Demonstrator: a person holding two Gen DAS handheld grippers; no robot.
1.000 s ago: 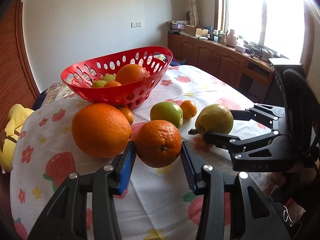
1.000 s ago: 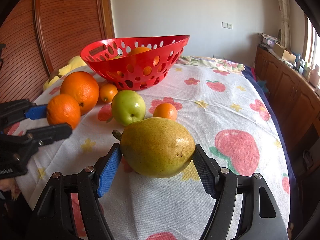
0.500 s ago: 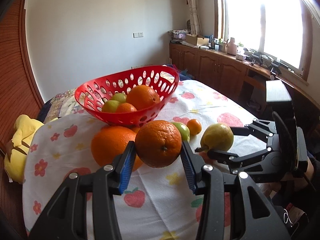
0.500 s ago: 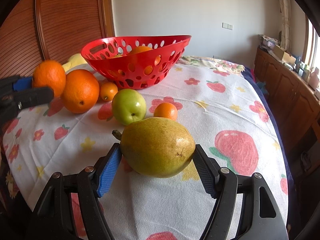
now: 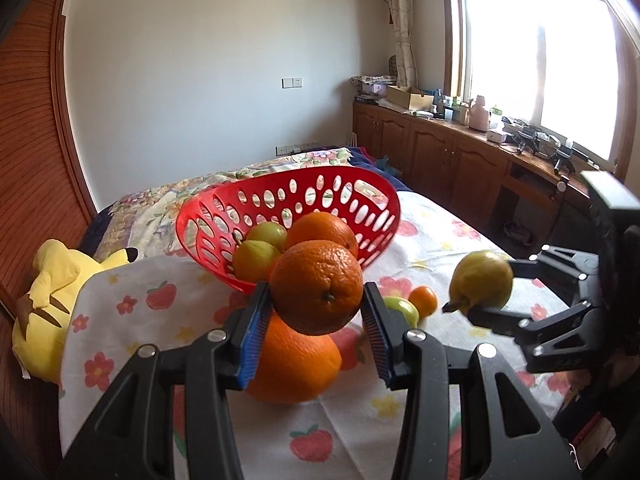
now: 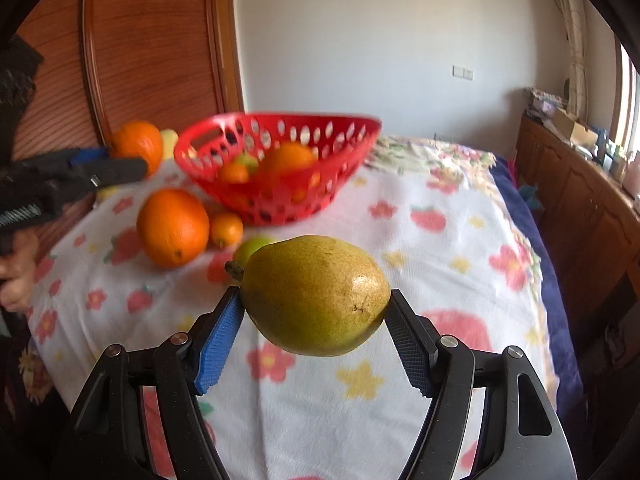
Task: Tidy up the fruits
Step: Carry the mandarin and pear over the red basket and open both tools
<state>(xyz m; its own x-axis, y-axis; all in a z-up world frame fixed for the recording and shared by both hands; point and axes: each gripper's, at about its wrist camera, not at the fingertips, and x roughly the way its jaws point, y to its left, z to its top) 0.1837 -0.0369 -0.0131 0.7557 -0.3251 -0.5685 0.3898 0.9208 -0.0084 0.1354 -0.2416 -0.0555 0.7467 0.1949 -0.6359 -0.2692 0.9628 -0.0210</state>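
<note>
My left gripper (image 5: pixel 316 320) is shut on an orange (image 5: pixel 317 287) and holds it in the air in front of the red basket (image 5: pixel 356 188). The basket holds an orange (image 5: pixel 326 229) and green fruits (image 5: pixel 254 258). My right gripper (image 6: pixel 314 330) is shut on a yellow-green pear (image 6: pixel 316 294), lifted off the table; it also shows in the left wrist view (image 5: pixel 482 280). A large orange (image 6: pixel 173 227), a small orange (image 6: pixel 226 229) and a green apple (image 6: pixel 248 246) lie on the floral cloth (image 6: pixel 420 248) before the basket (image 6: pixel 276 152).
A yellow plush toy (image 5: pixel 48 292) lies at the table's left edge. Wooden cabinets (image 5: pixel 452 160) with clutter run under the window on the right. A wooden panel (image 6: pixel 152 40) stands behind the table on the left.
Both grippers have risen with their fruit: the left orange is now up at basket height, the pear has left the cloth. The right view has tilted and blurred.
</note>
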